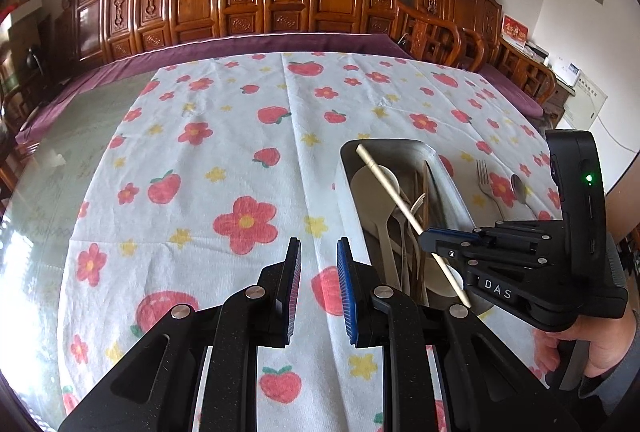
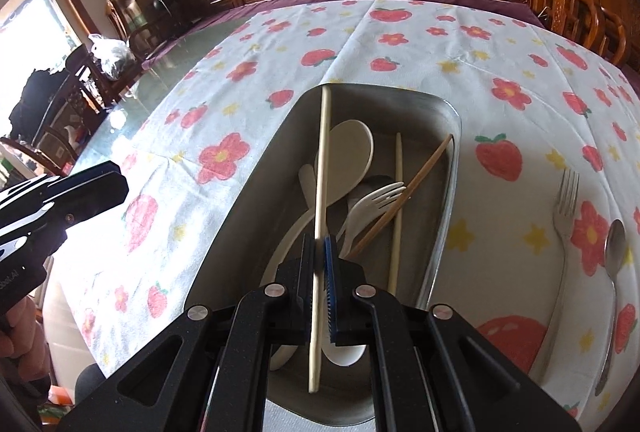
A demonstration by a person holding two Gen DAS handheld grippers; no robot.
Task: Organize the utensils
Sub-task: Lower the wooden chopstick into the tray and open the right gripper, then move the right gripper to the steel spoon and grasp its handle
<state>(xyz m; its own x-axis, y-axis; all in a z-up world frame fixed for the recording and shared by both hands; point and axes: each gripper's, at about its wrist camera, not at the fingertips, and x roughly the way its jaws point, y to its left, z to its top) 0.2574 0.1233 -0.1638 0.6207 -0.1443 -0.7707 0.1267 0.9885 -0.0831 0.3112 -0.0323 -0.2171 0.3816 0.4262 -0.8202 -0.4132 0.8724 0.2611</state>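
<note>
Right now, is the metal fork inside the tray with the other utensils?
No, the metal fork lies on the flowered cloth outside the tray, next to a metal spoon.

Bright daylight, window glare (left), fisheye-bent edges.

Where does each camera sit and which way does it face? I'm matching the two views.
Left wrist: on the left gripper, looking down over the tablecloth; its empty fingers show, plus the right gripper and a hand.
Right wrist: on the right gripper, looking down into the tray; its fingers clamp a chopstick.
Shared: tray, chopstick, tablecloth, metal fork, metal spoon.
</note>
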